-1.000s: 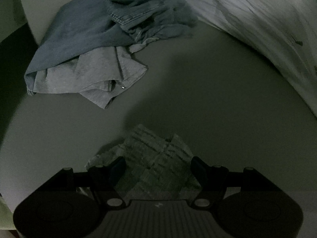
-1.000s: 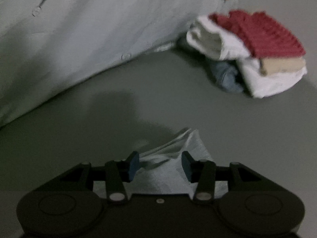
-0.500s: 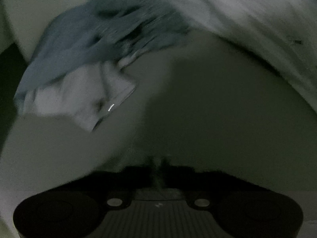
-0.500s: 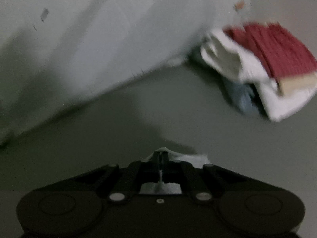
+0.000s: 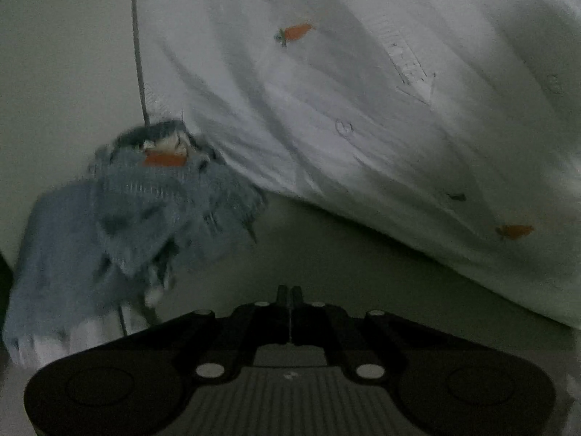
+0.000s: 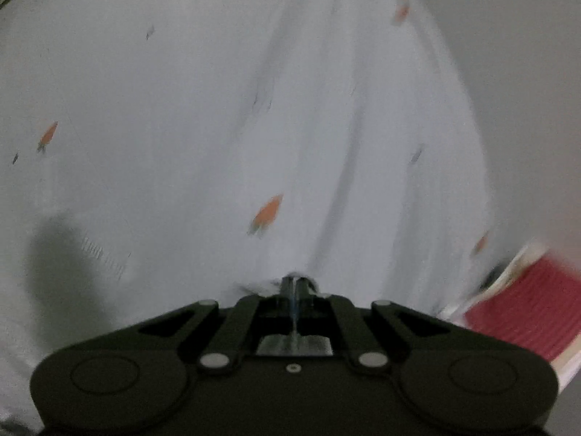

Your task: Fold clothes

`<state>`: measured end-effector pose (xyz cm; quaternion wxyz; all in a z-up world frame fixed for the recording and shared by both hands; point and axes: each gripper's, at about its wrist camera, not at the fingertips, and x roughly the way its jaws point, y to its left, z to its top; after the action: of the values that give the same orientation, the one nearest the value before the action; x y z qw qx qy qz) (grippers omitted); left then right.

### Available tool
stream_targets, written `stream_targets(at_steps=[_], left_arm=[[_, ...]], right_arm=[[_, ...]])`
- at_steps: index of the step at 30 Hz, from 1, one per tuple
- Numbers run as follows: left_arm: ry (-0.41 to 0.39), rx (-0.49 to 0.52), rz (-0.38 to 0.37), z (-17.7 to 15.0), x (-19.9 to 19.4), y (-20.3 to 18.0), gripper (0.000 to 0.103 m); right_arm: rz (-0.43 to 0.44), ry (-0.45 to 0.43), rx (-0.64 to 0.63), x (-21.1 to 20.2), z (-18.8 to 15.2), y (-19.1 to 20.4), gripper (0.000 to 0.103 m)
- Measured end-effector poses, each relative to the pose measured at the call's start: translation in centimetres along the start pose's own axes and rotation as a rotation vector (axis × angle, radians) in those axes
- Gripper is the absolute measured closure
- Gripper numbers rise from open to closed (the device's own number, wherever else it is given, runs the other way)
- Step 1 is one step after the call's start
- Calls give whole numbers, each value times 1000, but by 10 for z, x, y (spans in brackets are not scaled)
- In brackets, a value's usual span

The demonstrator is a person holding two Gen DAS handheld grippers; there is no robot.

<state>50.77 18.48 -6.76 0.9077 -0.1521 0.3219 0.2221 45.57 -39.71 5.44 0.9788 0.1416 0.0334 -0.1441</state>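
Observation:
My left gripper [image 5: 289,292] is shut, fingers pressed together; no cloth shows between them in the left wrist view, though it closed over a pale ribbed garment. My right gripper [image 6: 295,285] is shut on a white garment edge [image 6: 265,285] that bunches at its fingertips. Both views are tilted up and blurred. A pile of blue denim clothes [image 5: 120,232] lies ahead to the left of the left gripper.
A white duvet with small orange carrot prints [image 5: 363,109] fills the back; it fills most of the right wrist view [image 6: 218,127]. A stack of folded clothes with a red ribbed top [image 6: 523,309] sits at the right. Grey bedsheet [image 5: 345,265] lies ahead of the left gripper.
Both grippers shut on the garment that lay between their fingers, then rose and tilted up. The views now face the duvet instead of the bed surface.

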Motion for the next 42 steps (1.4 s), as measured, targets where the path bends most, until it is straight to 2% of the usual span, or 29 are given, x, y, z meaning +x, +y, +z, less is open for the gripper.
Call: stream_targets(at_steps=[2,3,6,9,11,13,17,18,22,25,27,29,30,32,34,35,36,39,42], left_arm=[[49,-30,-28,-23,-3,6,101],[74,-42,-40,-35,-4,10,99],[165,-78,-51,-75,-6,18,84],[251,-120,-60,-109,-7,28,78],[283,-143,-84,-122,-9,32,72],[300,-158,-111,-129,-11,33,63],[277,-145,-130,-121,-3,27,36],[275,-138,-139,-118,0,25,33],[302,-71,-162,-110,24,12,31],[371,-27,-141,-112,43,1,31],[386,-3,-119,-116,49,-4,33],[377,15,-104,-118,48,-7,37],[372,20,-100,-118,48,-8,47],[371,15,-102,-116,47,-6,56],[368,-7,-121,-116,45,-2,66],[367,-23,-129,-116,44,-1,89],[364,-39,-126,-114,43,0,96],[312,-79,-126,-100,38,0,97],[214,-98,-158,-65,25,-2,98]], right_arm=[[-89,6,-31,-18,-4,-14,102],[-129,47,-28,-21,-14,-25,102],[-258,255,9,-22,-62,-66,102],[-354,467,87,-18,-118,-100,101],[-377,546,139,-18,-145,-112,101],[-367,578,168,-13,-157,-114,101],[-323,553,149,0,-155,-107,101],[-314,544,139,3,-153,-105,101],[-294,542,116,11,-151,-98,100],[-295,561,109,13,-156,-96,98],[-315,580,85,9,-160,-94,94],[-314,582,12,6,-165,-87,76],[-309,578,-37,5,-167,-82,71],[-294,574,-126,4,-172,-72,58],[-263,594,-166,7,-180,-65,57],[-252,609,-164,10,-184,-63,56],[-244,627,-153,13,-189,-63,56],[-233,662,-117,19,-198,-64,56],[-237,652,-116,20,-196,-65,56]])
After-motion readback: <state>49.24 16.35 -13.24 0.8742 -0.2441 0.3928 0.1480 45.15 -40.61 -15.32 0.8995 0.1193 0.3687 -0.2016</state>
